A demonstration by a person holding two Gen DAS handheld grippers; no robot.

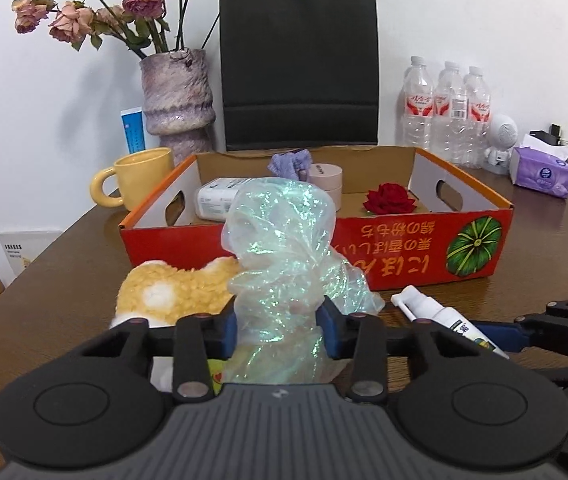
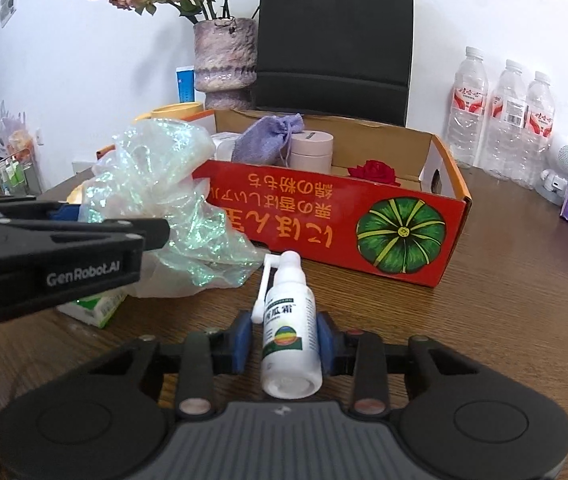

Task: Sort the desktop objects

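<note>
A crumpled iridescent plastic bag stands between the blue pads of my left gripper, which press on its lower part; the same bag shows in the right wrist view. My right gripper is shut on a white spray bottle that lies on the table with its nozzle toward the box. The red cardboard box sits just behind, holding a purple pouch, round pink tins, a red rose and a white pack. A yellow plush toy lies left of the bag.
Behind the box stand a yellow mug, a vase of dried roses, a black paper bag and three water bottles. A purple tissue pack lies far right. A green-and-white carton lies under the bag.
</note>
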